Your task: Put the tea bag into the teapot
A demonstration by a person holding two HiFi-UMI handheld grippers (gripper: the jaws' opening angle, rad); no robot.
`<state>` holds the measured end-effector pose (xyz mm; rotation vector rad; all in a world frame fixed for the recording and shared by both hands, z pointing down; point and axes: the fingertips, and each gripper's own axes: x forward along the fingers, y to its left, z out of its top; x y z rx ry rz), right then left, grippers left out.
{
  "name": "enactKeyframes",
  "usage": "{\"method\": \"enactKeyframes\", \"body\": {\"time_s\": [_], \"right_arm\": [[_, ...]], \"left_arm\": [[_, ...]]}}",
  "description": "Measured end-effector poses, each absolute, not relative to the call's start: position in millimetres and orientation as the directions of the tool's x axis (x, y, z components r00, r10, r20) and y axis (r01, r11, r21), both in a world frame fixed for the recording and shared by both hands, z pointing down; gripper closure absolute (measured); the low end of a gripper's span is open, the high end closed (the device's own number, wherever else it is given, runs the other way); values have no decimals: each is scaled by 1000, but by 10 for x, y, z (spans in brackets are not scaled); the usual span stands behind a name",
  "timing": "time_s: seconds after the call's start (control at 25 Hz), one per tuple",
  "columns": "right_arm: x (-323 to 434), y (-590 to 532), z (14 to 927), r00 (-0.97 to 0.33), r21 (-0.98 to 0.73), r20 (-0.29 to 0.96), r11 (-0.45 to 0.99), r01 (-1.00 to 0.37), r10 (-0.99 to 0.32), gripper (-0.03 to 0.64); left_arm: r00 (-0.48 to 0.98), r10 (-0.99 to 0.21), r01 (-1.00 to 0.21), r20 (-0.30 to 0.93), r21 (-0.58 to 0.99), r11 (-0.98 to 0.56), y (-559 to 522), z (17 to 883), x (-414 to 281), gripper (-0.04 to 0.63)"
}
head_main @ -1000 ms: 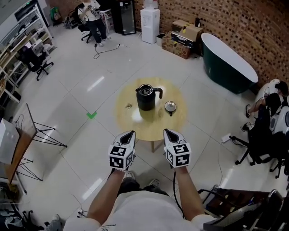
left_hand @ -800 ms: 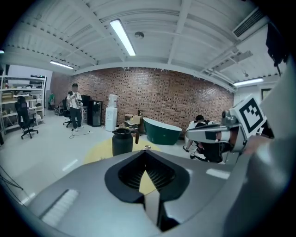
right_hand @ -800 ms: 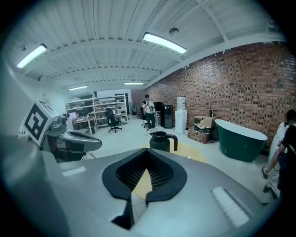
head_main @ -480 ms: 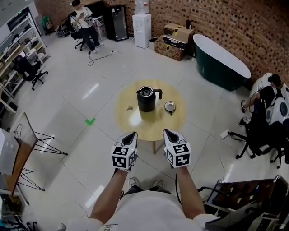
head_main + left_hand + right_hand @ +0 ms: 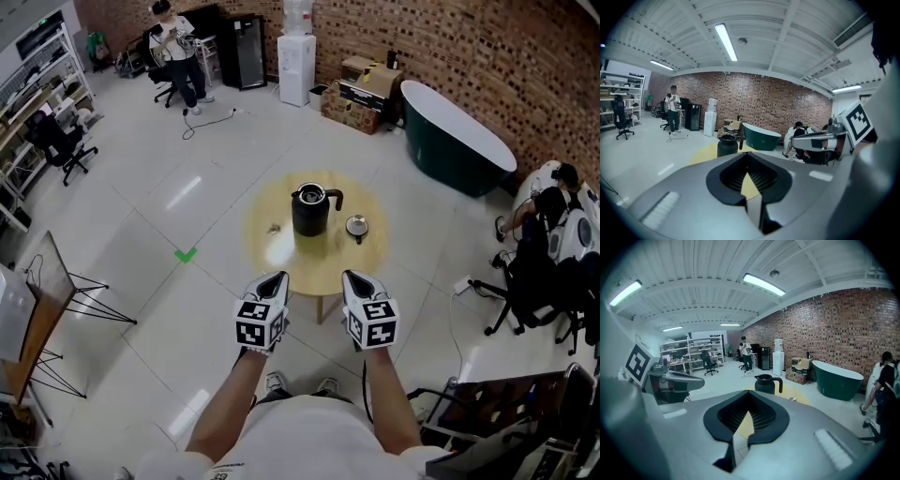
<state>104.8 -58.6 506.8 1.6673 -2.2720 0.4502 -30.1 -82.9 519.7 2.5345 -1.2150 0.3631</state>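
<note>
A black teapot (image 5: 310, 208) with no lid on it stands in the middle of a round yellow table (image 5: 281, 251). Its small lid (image 5: 356, 226) lies just right of it, and a small pale tea bag (image 5: 274, 228) lies left of it. My left gripper (image 5: 272, 278) and right gripper (image 5: 354, 277) hang side by side over the floor, short of the table's near edge, both shut and empty. The teapot (image 5: 727, 145) stands beyond the left gripper (image 5: 748, 159). Past the right gripper (image 5: 747, 397) I also see the teapot (image 5: 766, 383).
A dark green bathtub (image 5: 457, 136) stands at the back right by the brick wall, with cardboard boxes (image 5: 375, 80) and a water dispenser (image 5: 292, 56). A person (image 5: 178, 47) stands far back left; another sits at the right (image 5: 562, 216). A folding stand (image 5: 75, 281) is at left.
Both grippers have drifted slightly forward toward the table, still shut. The head view has shifted a little; teapot, lid and tea bag lie as before.
</note>
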Motion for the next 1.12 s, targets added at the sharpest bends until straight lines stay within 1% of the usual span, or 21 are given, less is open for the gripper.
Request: {"method": "enactKeyframes", "body": {"time_s": [0.64, 1.12], "right_arm": [[1043, -549, 5004, -266, -65, 395, 262, -963, -879, 617], [909, -541, 5020, -276, -67, 403, 272, -960, -872, 617]], "left_arm": [[618, -707, -782, 344, 178, -597, -824, 5147, -365, 584], [619, -707, -782, 342, 188, -594, -799, 5127, -447, 584]]}}
